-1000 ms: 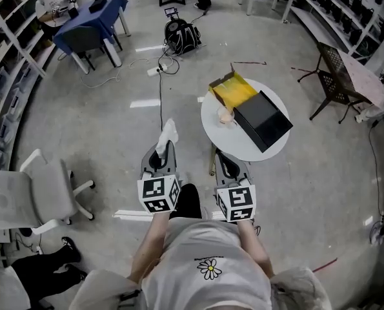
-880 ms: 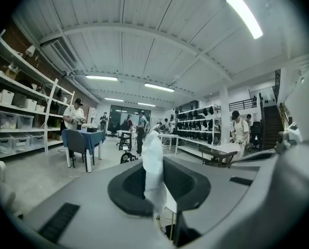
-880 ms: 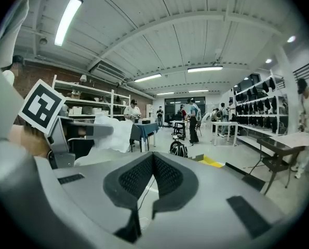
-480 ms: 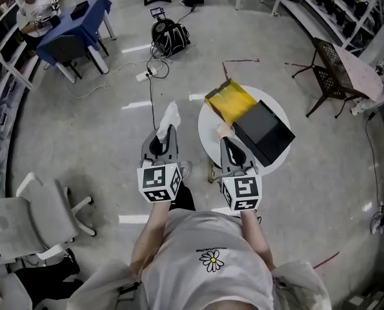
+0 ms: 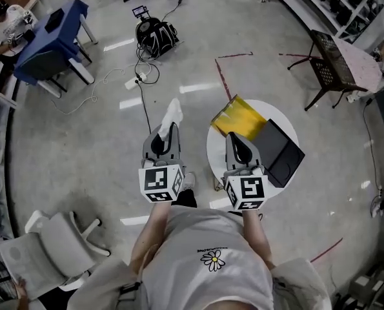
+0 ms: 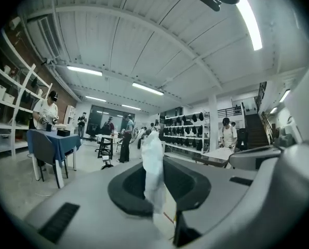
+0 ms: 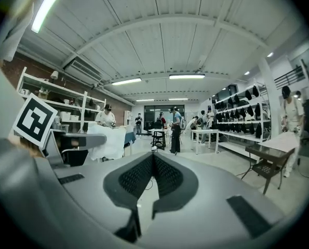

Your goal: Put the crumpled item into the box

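Ahead of my right jaws, on the round white worktop [image 5: 215, 155], an open box [image 5: 241, 117] lies just past the tips. All I see of its inside is a yellow lining, and my right gripper [image 5: 233, 137] hides its near edge. Right of the box, and to the right of those jaws, a black case [image 5: 283, 152] lies on the same worktop, right up against the box. I cannot tell what it holds.

My left gripper [image 5: 171, 126] is held over the floor, left of the worktop and clear of it. Its jaws are clamped on the crumpled item [image 5: 172, 113], a white wad that sticks out beyond the tips. In the left gripper view the wad [image 6: 153, 170] stands upright in the narrow gap between the pads and rises above them. The box is ahead and to the right of these jaws, apart from the wad.

In the right gripper view my right gripper [image 7: 153, 157] has its jaws pressed together, pad against pad, grasping nothing.
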A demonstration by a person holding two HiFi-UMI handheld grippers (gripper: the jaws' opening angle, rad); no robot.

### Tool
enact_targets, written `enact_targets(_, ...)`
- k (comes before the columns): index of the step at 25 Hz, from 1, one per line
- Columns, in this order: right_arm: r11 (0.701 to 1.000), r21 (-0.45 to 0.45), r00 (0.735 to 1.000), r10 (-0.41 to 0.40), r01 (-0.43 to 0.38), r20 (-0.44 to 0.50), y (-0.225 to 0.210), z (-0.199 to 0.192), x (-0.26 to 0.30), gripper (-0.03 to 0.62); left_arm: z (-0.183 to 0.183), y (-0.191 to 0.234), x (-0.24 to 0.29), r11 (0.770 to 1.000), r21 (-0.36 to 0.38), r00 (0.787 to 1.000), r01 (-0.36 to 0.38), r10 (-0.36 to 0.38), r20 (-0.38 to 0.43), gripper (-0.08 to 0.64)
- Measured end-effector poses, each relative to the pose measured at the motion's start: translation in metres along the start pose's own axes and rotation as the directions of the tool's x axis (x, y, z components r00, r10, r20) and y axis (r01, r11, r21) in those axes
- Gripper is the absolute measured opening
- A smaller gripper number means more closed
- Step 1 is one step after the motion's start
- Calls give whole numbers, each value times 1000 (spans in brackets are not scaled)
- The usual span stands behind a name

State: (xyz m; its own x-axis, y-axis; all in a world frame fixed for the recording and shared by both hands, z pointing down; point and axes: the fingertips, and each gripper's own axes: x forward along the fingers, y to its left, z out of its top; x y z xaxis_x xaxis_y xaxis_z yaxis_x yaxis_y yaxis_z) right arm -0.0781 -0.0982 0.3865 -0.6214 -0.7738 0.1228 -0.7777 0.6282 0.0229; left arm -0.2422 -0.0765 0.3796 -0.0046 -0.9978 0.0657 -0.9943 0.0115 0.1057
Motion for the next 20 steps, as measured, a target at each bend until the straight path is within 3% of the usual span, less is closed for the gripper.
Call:
enact_targets(8,995,21,995,-93,93,-25,-16,11,80,3,19,37,87,993,61,995,101,-102,7,49)
enact_targets(14,991,31,991,-130,131,-43,-45,-5,84,3,3,7,112,982,99,987,162,-160,-25,49)
enact_targets(20,994,32,994,-104,105,-41,-75,-14,76,3,-7,-30,124,985,103,990,138,-137,-22,49)
